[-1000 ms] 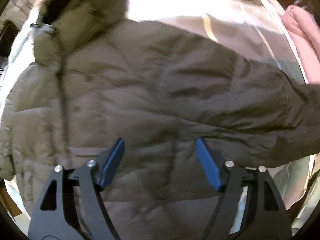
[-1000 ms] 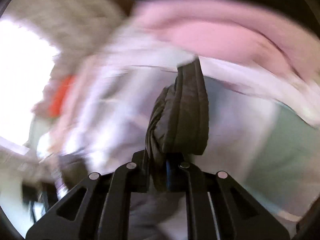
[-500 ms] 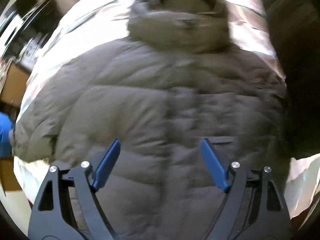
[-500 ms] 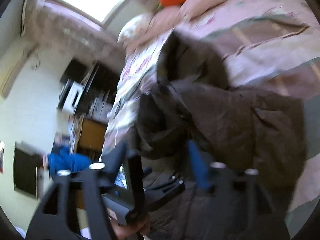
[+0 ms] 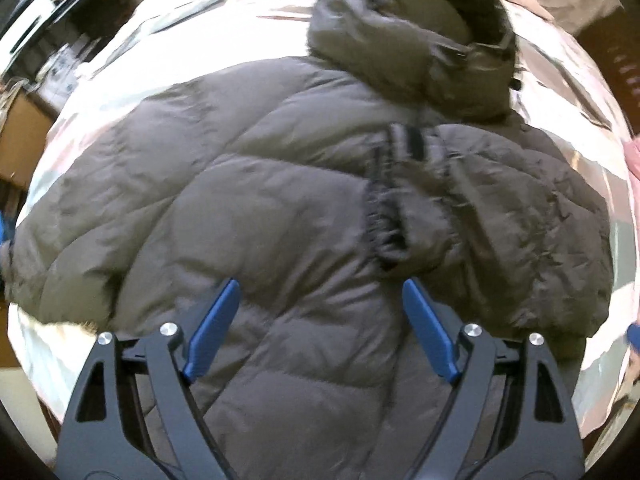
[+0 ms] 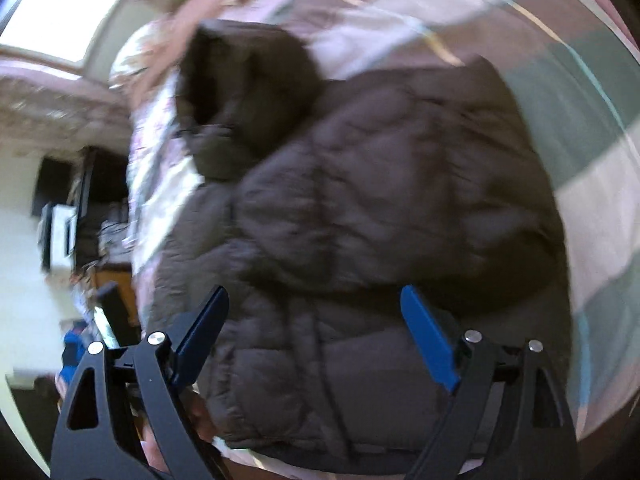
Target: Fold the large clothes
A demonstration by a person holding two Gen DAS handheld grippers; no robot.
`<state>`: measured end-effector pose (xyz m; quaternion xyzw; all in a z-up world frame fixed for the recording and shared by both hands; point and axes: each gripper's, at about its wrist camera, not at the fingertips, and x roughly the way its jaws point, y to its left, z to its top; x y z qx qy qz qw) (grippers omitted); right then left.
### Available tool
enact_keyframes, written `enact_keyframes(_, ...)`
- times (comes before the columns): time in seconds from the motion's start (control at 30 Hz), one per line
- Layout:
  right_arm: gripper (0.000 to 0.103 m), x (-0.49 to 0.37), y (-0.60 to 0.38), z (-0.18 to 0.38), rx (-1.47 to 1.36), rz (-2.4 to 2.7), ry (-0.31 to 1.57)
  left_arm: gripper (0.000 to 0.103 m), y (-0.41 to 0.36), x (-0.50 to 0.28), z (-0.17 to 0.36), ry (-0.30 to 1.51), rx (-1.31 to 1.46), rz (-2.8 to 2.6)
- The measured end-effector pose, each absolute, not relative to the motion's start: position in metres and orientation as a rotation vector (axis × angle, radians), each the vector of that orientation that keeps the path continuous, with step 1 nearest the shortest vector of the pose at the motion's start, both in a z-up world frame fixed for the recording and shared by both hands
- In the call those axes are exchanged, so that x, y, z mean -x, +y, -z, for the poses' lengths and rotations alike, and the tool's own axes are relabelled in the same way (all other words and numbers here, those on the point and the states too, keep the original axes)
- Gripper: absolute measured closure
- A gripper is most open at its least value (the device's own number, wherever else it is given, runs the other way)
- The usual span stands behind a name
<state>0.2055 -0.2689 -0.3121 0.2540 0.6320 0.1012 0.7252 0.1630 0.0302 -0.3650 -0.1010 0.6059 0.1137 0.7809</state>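
A big puffy grey-brown hooded jacket (image 5: 280,208) lies flat on the striped pink and white bed cover (image 6: 592,184), filling the middle of both views. The left gripper (image 5: 320,300) is wide apart, holding nothing. The right gripper (image 6: 316,308) is opening, with nothing between its jaws.

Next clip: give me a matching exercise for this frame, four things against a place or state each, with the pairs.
Things:
1. hood
2. sleeve cuff
3. left claw
4. bedspread

Places or states:
a. open above the coat's lower part, holding nothing
b. striped, under the coat
c. folded across the coat's front
d. at the coat's far end, fur-edged

Pairs: 1-d, 2-c, 3-a, 4-b
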Motion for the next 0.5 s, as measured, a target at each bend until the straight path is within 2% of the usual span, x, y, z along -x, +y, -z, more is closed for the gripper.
enact_keyframes(0.3, 0.015, -0.185, -0.299, 0.357, -0.653, -0.103, 1.484, 0.016, -0.011, -0.2, 0.394, 1.351, 0.338, -0.046)
enact_keyframes(0.33, 0.015, -0.184, -0.299, 0.361, -0.644, -0.106, 1.493, 0.021, -0.015, -0.204, 0.4, 1.36, 0.355, -0.036)
enact_keyframes(0.37, 0.015, -0.183, -0.299, 0.363, -0.633, -0.105, 1.499, 0.035, -0.016, -0.206, 0.403, 1.353, 0.366, -0.038)
enact_keyframes(0.4, 0.015, -0.183, -0.3, 0.366, -0.624, -0.102, 1.502, 0.078, -0.016, -0.207, 0.406, 1.34, 0.352, -0.075)
enact_keyframes(0.43, 0.015, -0.183, -0.301, 0.367, -0.614, -0.096, 1.504, 0.089, -0.017, -0.211, 0.411, 1.356, 0.313, -0.117)
enact_keyframes(0.5, 0.015, -0.183, -0.305, 0.368, -0.604, -0.085, 1.502, 0.091, -0.017, -0.218, 0.415, 1.362, 0.338, -0.098)
